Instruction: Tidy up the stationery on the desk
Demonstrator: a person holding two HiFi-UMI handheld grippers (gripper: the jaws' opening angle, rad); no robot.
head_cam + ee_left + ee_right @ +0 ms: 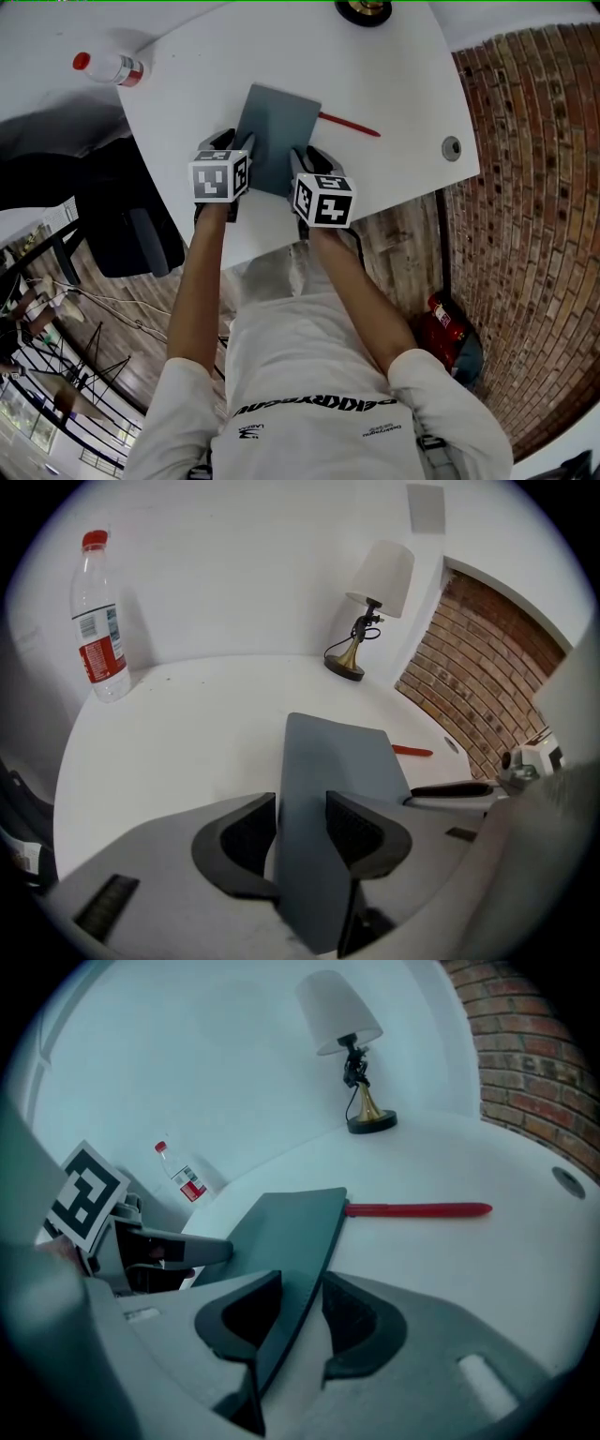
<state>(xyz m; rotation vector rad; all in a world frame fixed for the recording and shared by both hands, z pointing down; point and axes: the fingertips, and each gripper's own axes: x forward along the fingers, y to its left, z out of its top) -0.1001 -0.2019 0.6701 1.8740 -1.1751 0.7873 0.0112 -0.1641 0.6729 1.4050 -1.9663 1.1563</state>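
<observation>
A flat dark grey notebook (275,136) lies over the white desk (187,84), held at its near edge from both sides. My left gripper (246,157) is shut on its near left corner, the cover (323,789) passing between the jaws. On the near right corner my right gripper (298,166) is shut too, with the grey notebook (286,1232) slanting up between its jaws. A red pen (349,124) lies on the desk just right of the notebook, its end touching or tucked under the far edge; the red pen (419,1209) shows clearly in the right gripper view.
A plastic water bottle with a red cap (110,67) lies at the desk's far left. A small lamp with a brass base (364,9) stands at the far edge. A cable hole (451,147) is near the right edge. A brick wall (534,187) rises on the right; a dark chair (127,220) sits left.
</observation>
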